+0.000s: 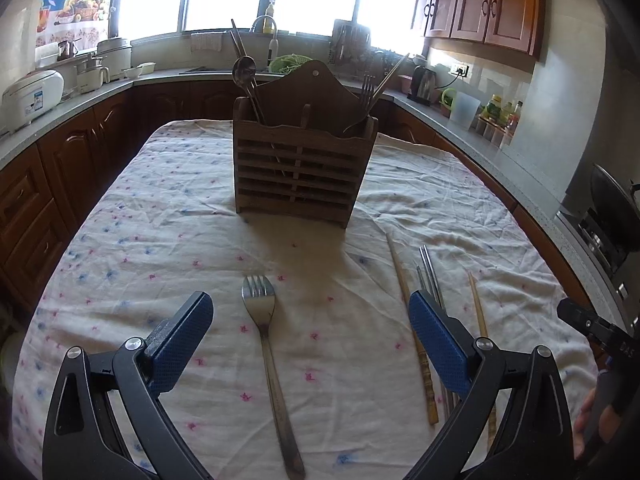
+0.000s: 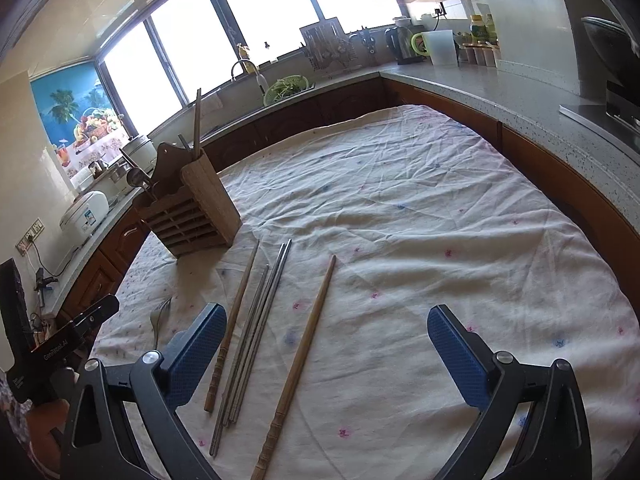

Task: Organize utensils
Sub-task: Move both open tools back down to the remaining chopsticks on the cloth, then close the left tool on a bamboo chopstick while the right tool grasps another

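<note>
A: Left wrist view first. The left gripper (image 1: pixel 310 316) is spread wide and holds nothing. The fork (image 1: pixel 266 344) lies on the cloth between its two fingers, tines pointing away, handle running back under the camera.

B: What can go wrong with it?

A: I think the fork is thin and flat on a soft, wrinkled tablecloth (image 1: pixel 160 240). If the fingers close too high, they will slide over the handle; if too low, they may pinch the cloth and drag it. Dragging could also shake the wooden holder (image 1: pixel 302 160), which stands straight ahead of this gripper, well apart.

B: And the holder itself?

A: Its left compartment already has a spoon (image 1: pixel 245 70), the right one has a fork and chopsticks. These lean outward, so a new utensil coming down could knock against them.

B: Now the right side.

A: The right gripper (image 2: pixel 326 330) is wide apart too, and empty. Near its left finger lie a wooden chopstick (image 2: pixel 234 322) and the metal chopsticks (image 2: pixel 260 320), close together, some touching. Another wooden chopstick (image 2: pixel 304 352) lies between the fingers, apart from the others.

B: The risk there?

A: The bundle may roll or scatter if one stick is taken, and round metal can slip from the pads. The holder is ahead to the left, so I judge the two grippers could cross paths.
</note>
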Demonstrator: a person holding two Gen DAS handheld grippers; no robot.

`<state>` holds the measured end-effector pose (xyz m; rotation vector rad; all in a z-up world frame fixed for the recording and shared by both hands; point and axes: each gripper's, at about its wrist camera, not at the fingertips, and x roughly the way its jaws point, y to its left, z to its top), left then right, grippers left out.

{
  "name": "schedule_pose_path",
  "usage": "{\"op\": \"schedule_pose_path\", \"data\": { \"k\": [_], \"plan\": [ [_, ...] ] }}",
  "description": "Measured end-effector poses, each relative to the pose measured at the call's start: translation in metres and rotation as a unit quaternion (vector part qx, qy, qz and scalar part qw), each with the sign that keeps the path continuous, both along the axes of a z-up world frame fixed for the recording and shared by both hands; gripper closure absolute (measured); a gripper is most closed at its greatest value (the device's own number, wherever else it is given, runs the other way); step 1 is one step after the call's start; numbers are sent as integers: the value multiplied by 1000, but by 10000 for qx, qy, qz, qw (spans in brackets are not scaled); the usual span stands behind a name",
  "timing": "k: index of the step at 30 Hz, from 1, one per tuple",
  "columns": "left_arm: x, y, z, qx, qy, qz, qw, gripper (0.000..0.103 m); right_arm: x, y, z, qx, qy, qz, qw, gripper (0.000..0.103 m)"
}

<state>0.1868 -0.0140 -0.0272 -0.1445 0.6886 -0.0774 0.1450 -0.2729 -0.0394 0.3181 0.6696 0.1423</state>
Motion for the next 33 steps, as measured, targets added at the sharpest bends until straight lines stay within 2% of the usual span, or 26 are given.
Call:
{"op": "schedule_pose_path", "data": {
  "k": [8,13,15,17,19,22,24,26,29,33],
  "plan": [
    [23,-8,-10,-2,296,-213,9993,3,16,4,-6,-227,90,24,9997,5],
    [43,-14,-7,-128,284,-334,9990,3,34,8,-13,-190,309,125,9993,28],
    [53,-20,-6,-75,310,-459,9984,3,42,10,-17,-164,410,151,9989,43],
    [63,-27,-7,-42,348,-604,9976,7,51,12,-21,-106,541,209,9983,51],
    [76,-36,-9,-22,443,-792,9959,17,59,14,-26,-38,646,272,9975,59],
    [98,-51,-18,26,737,-1033,9919,42,70,18,-30,-44,751,330,9966,65],
    [111,-60,-25,3,896,-1194,9888,50,77,19,-33,-58,811,356,9961,66],
    [121,-70,-31,12,1021,-1309,9861,50,84,20,-37,-85,897,365,9953,69],
    [134,-83,-38,76,1119,-1427,9834,57,94,21,-44,-127,1025,379,9939,72],
    [152,-93,-50,200,1284,-1523,9798,80,101,19,-50,-117,1112,364,9931,76]
  ]
}}
